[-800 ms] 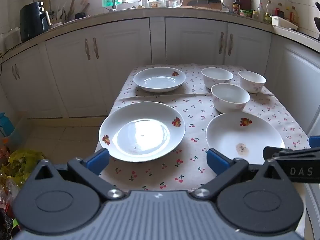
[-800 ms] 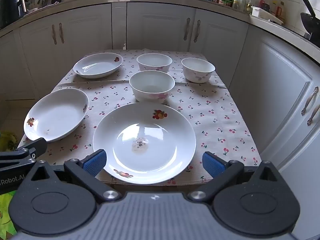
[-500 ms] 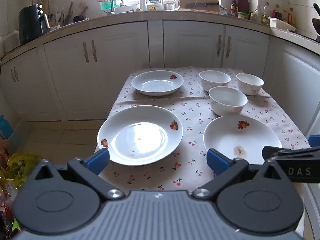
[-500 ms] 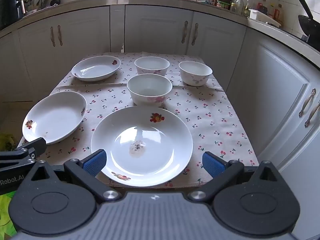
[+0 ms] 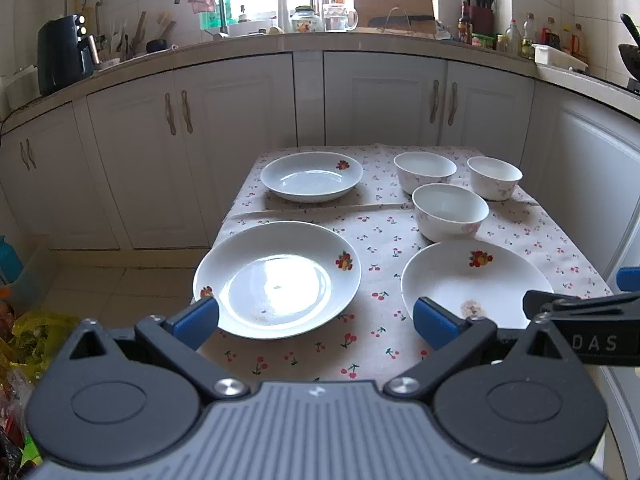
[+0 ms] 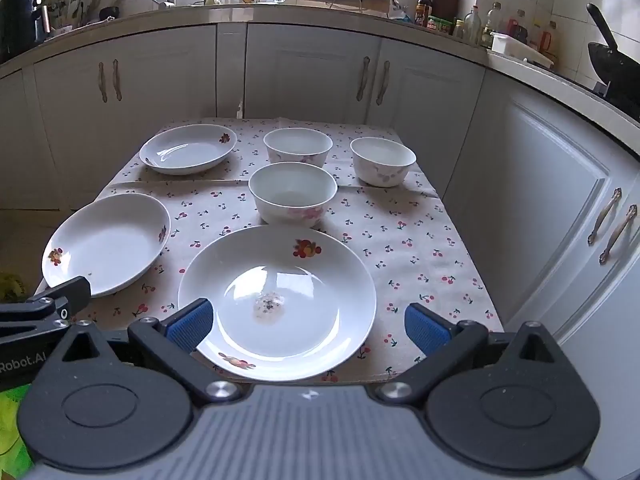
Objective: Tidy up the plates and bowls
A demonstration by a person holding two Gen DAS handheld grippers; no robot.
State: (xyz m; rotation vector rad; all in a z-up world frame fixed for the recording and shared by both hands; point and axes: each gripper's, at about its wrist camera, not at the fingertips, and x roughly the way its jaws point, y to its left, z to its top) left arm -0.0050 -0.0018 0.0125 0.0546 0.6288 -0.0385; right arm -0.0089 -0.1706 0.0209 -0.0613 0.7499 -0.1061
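Three white plates and three white bowls stand on a table with a cherry-print cloth (image 5: 384, 332). The near left plate (image 5: 277, 279) lies just beyond my left gripper (image 5: 316, 318), whose blue-padded jaws stand wide open and empty. The near right plate (image 6: 277, 300), with a smear in its middle, lies between the open, empty jaws of my right gripper (image 6: 306, 322). A smaller plate (image 5: 311, 176) sits at the far left. The nearest bowl (image 6: 293, 193) stands behind the right plate, with two more bowls (image 6: 298, 146) (image 6: 383, 160) at the far edge.
White kitchen cabinets (image 5: 240, 140) and a cluttered counter (image 5: 360, 36) wrap around behind and to the right of the table. The tiled floor (image 5: 100, 288) lies to the left, with plastic bags (image 5: 24, 344) at the lower left. The other gripper's black body (image 5: 584, 320) shows at each view's edge.
Both views have tilted upward and pulled back slightly; the plates and bowls sit lower in the frames. No dish has moved and both grippers stay open.
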